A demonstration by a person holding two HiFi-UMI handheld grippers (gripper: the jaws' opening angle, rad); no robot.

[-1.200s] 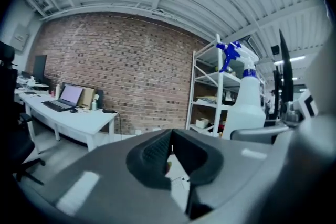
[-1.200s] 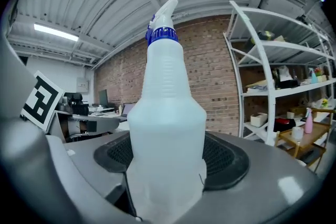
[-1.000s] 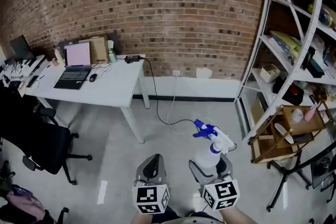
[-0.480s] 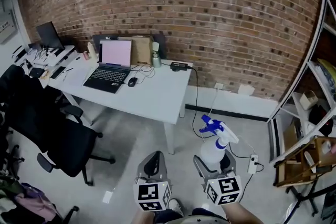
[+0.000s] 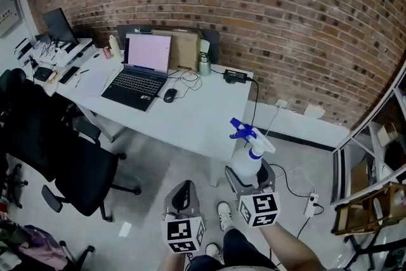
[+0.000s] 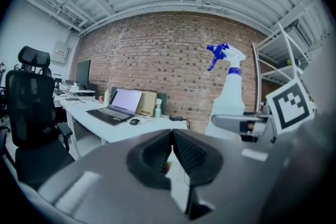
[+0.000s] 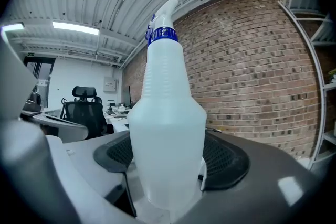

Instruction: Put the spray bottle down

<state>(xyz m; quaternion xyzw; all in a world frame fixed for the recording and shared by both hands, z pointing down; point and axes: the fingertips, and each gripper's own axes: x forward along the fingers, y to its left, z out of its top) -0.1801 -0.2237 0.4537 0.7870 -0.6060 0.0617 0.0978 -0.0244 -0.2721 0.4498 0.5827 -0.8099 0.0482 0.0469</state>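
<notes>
A white spray bottle (image 5: 246, 162) with a blue trigger head stands upright between the jaws of my right gripper (image 5: 248, 176), which is shut on its body. In the right gripper view the spray bottle (image 7: 167, 123) fills the middle, pinched by both ribbed pads (image 7: 227, 159). It hangs in the air just off the near right corner of the white desk (image 5: 190, 117). My left gripper (image 5: 183, 198) is lower and to the left, over the floor, shut with nothing in it; in its own view the left gripper (image 6: 171, 150) has its pads touching, and the spray bottle (image 6: 227, 93) shows at the right.
On the desk are an open laptop (image 5: 141, 70), a mouse (image 5: 169, 95), a cardboard box (image 5: 181, 49), a cup (image 5: 203, 64) and a power adapter (image 5: 236, 75) with a cable. A black office chair (image 5: 76, 168) stands left. A power strip (image 5: 311, 204) lies on the floor; shelving (image 5: 374, 181) is at right.
The view has swung left, from the metal shelving to the desk. My right gripper has carried the bottle forward, nearer the desk's corner. The left gripper stays shut and low.
</notes>
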